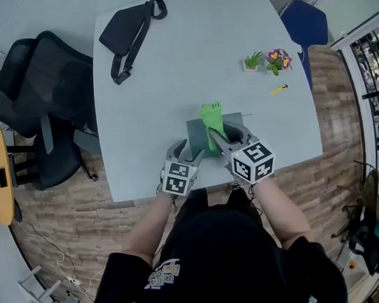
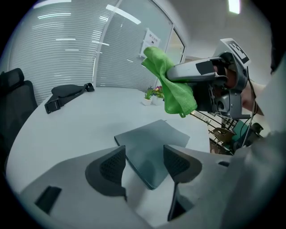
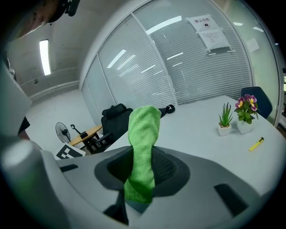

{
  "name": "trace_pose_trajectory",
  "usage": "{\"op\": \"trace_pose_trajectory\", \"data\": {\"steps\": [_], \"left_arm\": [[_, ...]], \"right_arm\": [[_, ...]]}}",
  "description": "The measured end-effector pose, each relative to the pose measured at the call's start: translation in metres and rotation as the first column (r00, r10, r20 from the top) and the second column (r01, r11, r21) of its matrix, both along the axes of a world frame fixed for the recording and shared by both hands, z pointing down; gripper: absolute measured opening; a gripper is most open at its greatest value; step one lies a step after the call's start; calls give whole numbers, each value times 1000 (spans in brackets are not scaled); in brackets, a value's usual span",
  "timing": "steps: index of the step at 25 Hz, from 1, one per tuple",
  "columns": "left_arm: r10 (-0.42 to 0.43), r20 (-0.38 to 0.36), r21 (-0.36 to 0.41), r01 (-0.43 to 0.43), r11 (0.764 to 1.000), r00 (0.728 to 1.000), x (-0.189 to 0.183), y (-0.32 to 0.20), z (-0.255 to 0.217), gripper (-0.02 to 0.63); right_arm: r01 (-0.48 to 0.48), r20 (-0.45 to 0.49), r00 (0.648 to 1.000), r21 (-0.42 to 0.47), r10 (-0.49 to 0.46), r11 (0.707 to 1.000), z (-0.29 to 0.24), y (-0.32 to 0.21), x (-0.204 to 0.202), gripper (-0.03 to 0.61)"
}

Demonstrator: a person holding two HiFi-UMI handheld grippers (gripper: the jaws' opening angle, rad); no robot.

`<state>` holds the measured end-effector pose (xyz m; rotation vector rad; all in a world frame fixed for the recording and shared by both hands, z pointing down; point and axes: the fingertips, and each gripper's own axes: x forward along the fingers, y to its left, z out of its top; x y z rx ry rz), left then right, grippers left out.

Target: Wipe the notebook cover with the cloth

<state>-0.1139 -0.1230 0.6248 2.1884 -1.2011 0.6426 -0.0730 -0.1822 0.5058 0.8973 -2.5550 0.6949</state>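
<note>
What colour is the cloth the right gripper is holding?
The cloth is bright green, clearest in the right gripper view.

Green cloth (image 1: 212,118) above flat grey notebook (image 1: 196,132)

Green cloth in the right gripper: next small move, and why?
Probably lower the right gripper until the soft green cloth meets the flat grey notebook cover: the cloth hangs clear above it, clamped in the jaws; the left gripper stands open.
</note>
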Motion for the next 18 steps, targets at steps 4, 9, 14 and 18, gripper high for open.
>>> {"op": "trace_pose_trajectory", "data": {"steps": [4,9,14,18], "left_arm": [[43,1,-24,-43,999,999,2,-6,11,258],[75,10,-47,-74,996,997,1,-10,26,258],[88,11,-89,-87,992,996,1,-7,43,258],[92,-1,-97,-92,991,996,-2,-8,43,258]], "right_arm": [[5,-50,999,-30,-6,1000,21,-3,-12,112],[32,-129,991,-68,-41,997,52,-4,-23,112],[74,-203,975,-112,-95,991,83,-6,-26,112],[127,-266,950,-142,-162,982,104,-5,-30,113]]}}
